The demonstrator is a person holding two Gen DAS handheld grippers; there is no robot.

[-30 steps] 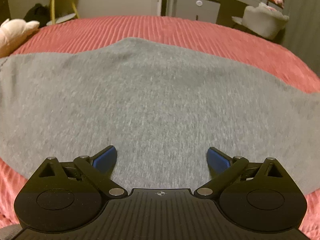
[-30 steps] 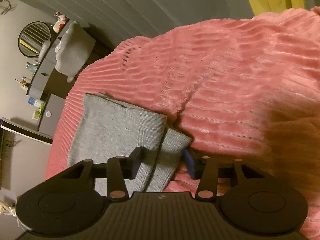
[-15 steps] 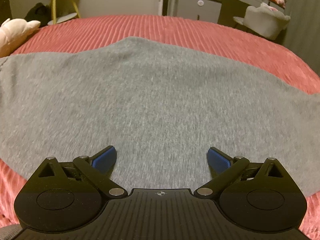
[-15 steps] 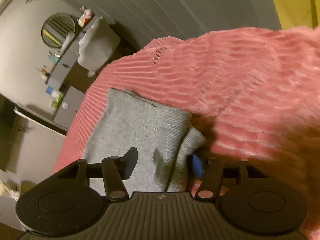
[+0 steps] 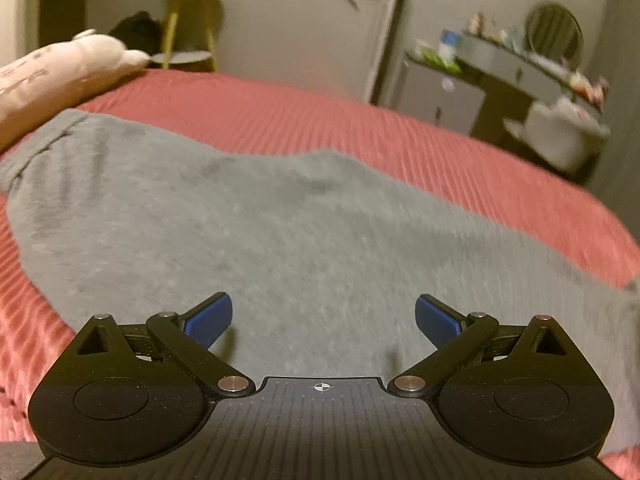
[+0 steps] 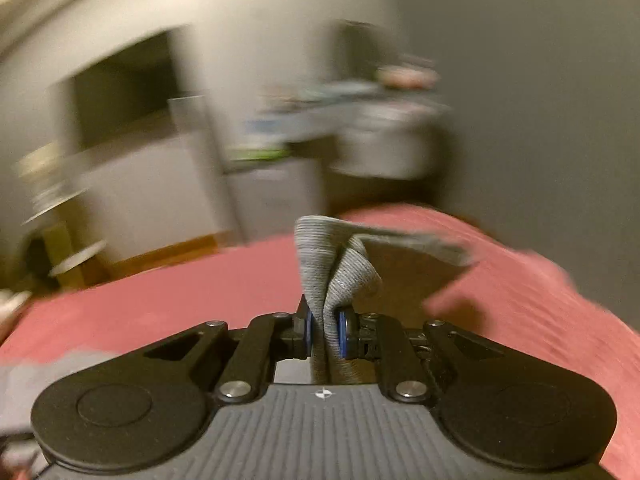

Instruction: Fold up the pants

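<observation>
Grey knit pants (image 5: pixel 248 224) lie spread flat across a red ribbed bedspread (image 5: pixel 360 128) in the left wrist view. My left gripper (image 5: pixel 323 318) is open and empty, hovering low over the pants near their close edge. In the right wrist view, my right gripper (image 6: pixel 325 330) is shut on the ribbed cuff end of the pants (image 6: pixel 320 256) and holds it lifted above the bedspread (image 6: pixel 200 292). The cuff bunches up between the blue pads (image 6: pixel 343 332). This view is blurred by motion.
A pale plush pillow (image 5: pixel 60 76) lies at the bed's far left. Beyond the bed stand a yellow-legged side table (image 5: pixel 188 32), a grey cabinet (image 5: pixel 448 96), a dresser with a round mirror (image 5: pixel 554 36) and a pale chair (image 5: pixel 560 136).
My right gripper closed on the pants' cuff and lifted it, swinging its view up toward the room. My left gripper tilted up and shifted a little over the pants.
</observation>
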